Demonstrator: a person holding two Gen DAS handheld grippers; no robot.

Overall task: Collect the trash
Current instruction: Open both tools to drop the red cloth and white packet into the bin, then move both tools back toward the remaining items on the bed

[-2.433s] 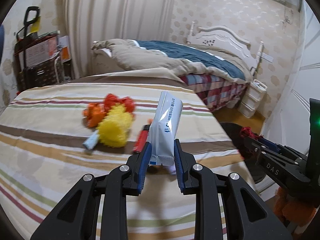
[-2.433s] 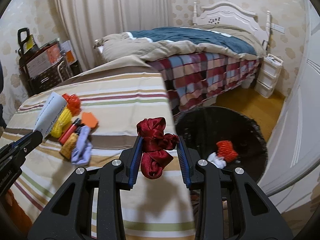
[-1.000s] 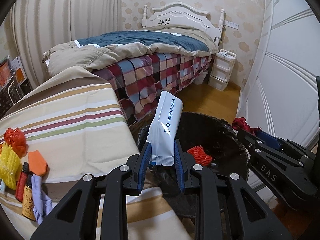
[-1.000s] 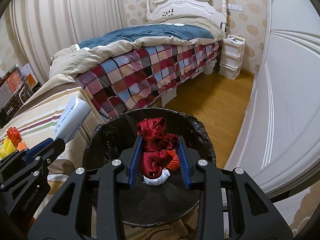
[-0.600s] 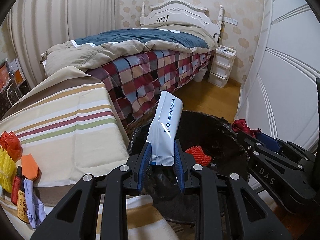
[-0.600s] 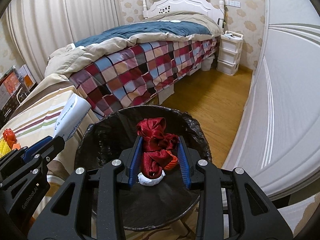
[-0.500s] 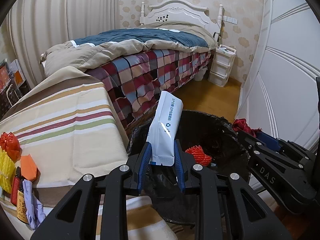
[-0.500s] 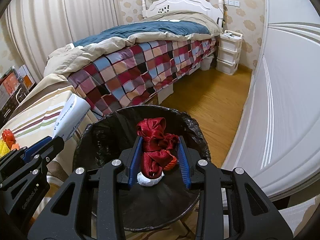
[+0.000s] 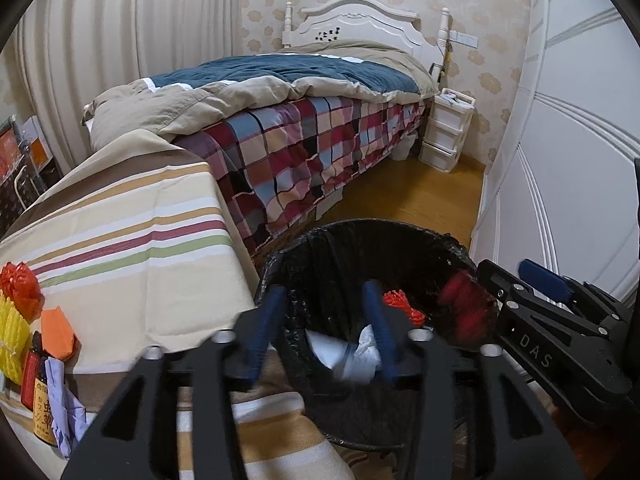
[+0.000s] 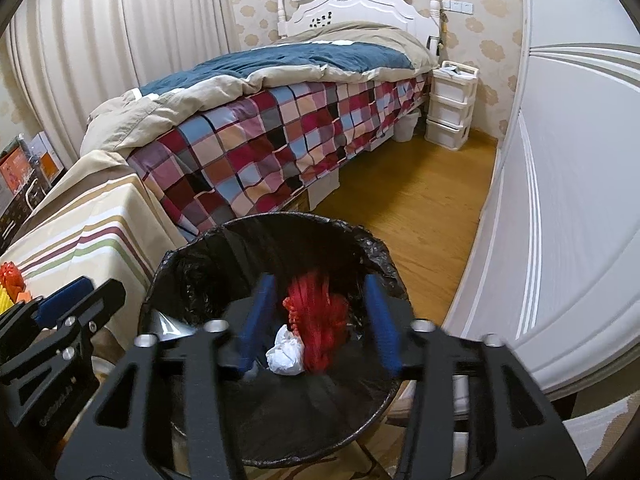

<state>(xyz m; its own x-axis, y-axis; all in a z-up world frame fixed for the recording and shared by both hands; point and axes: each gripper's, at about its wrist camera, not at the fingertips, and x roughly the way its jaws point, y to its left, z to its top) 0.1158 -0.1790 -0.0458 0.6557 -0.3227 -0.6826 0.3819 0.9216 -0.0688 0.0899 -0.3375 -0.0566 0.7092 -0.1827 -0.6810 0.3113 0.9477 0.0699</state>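
While both tools hang over the black-lined trash bin (image 9: 360, 248), the left wrist view shows the left gripper (image 9: 324, 324) with its blue-padded jaws just opened and parted, nothing pressed between them. The glossy white packet (image 9: 344, 354) lies inside the bin, crumpled, its long axis roughly crosswise, beside a ribbed orange-red foam net (image 9: 400, 304). A blurred dark red ribbon (image 9: 464, 312) is at the bin's right rim, by the right gripper's black frame, which reads "DAS". Left of the bin, on the striped cloth (image 9: 132, 248), sit yellow and red foam nets, an orange scrap and a lilac rag; the writing on a small bottle there is too small to read.

In the right wrist view, the right gripper (image 10: 320, 316) also has its jaws just opened and apart. The ribbon (image 10: 320, 320), motion-smeared, is loose between them above the bin's (image 10: 376, 252) wrinkled liner, touching neither pad, over a crumpled white tissue (image 10: 286, 354).
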